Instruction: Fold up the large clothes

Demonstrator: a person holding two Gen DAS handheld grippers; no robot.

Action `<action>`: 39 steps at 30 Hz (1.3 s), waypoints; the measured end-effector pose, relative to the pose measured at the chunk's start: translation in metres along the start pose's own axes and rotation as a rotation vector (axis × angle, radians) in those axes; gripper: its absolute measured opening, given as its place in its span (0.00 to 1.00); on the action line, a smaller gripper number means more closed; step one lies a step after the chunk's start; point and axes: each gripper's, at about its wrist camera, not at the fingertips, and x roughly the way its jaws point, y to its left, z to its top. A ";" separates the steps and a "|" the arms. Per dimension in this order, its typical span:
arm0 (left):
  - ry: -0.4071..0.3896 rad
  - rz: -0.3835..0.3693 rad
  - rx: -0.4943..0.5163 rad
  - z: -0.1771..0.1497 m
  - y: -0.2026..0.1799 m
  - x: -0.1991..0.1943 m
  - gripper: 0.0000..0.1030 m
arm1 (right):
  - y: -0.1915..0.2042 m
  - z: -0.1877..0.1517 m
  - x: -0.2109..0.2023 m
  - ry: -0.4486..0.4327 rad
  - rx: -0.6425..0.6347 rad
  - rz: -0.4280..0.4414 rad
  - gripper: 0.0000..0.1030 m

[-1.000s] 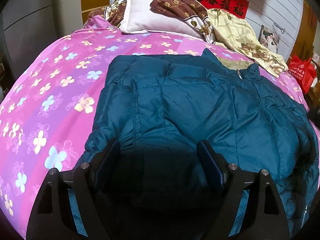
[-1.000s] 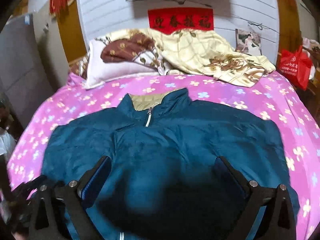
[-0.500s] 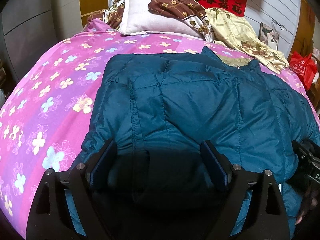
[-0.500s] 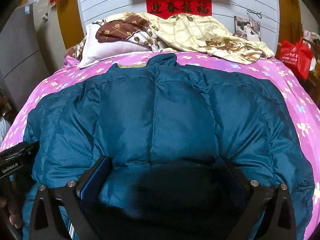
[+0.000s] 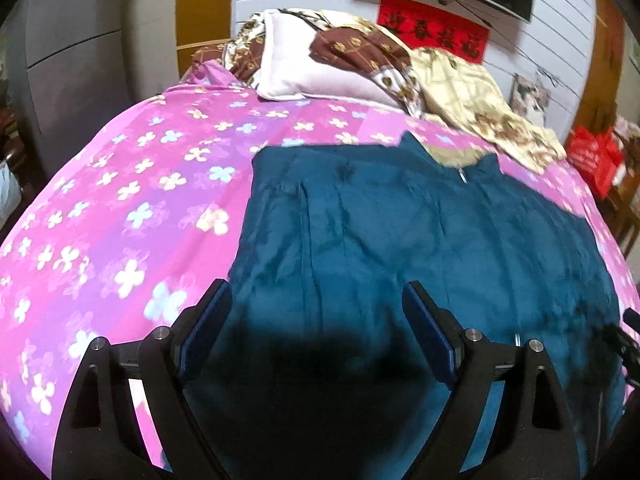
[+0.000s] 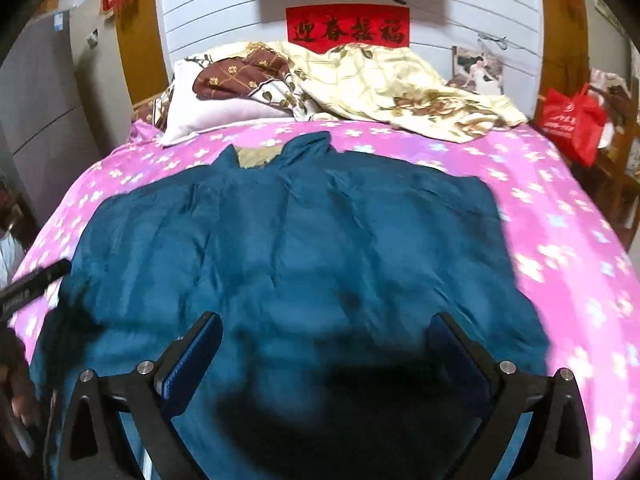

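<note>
A large teal padded jacket (image 5: 420, 232) (image 6: 304, 248) lies spread on the pink flowered bedsheet (image 5: 132, 200) (image 6: 568, 216), its collar and zip toward the pillows. My left gripper (image 5: 316, 300) hovers over the jacket's near left part, jaws wide open, nothing between them. Over the jacket's near middle my right gripper (image 6: 324, 332) also stands open and empty. In the right wrist view the other gripper's black body (image 6: 32, 284) and a hand (image 6: 18, 376) show at the left edge. Both views are motion-blurred.
At the head of the bed lie a white pillow (image 6: 216, 114) and a crumpled cream and brown quilt (image 6: 392, 88). A red bag (image 6: 572, 120) sits beside the bed on the right. Grey cabinets (image 5: 68, 56) stand to the left.
Both grippers have pulled back from the jacket, so more of the bed and wall shows. The jacket looks smaller and flatter than half a second ago. Both pairs of jaws stay open.
</note>
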 end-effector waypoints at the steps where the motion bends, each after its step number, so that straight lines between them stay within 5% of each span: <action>1: 0.015 -0.001 0.009 -0.004 0.000 -0.003 0.85 | -0.002 -0.012 -0.008 0.021 -0.018 -0.013 1.00; 7: 0.045 0.005 0.075 -0.035 0.006 -0.032 0.85 | -0.024 -0.083 -0.043 0.059 -0.057 -0.052 1.00; 12: 0.145 0.073 0.141 -0.085 0.008 -0.013 0.85 | -0.057 -0.117 -0.034 0.099 0.056 0.032 1.00; 39: 0.169 0.043 0.086 -0.081 0.017 0.005 0.93 | -0.043 -0.123 -0.025 0.107 0.034 -0.044 1.00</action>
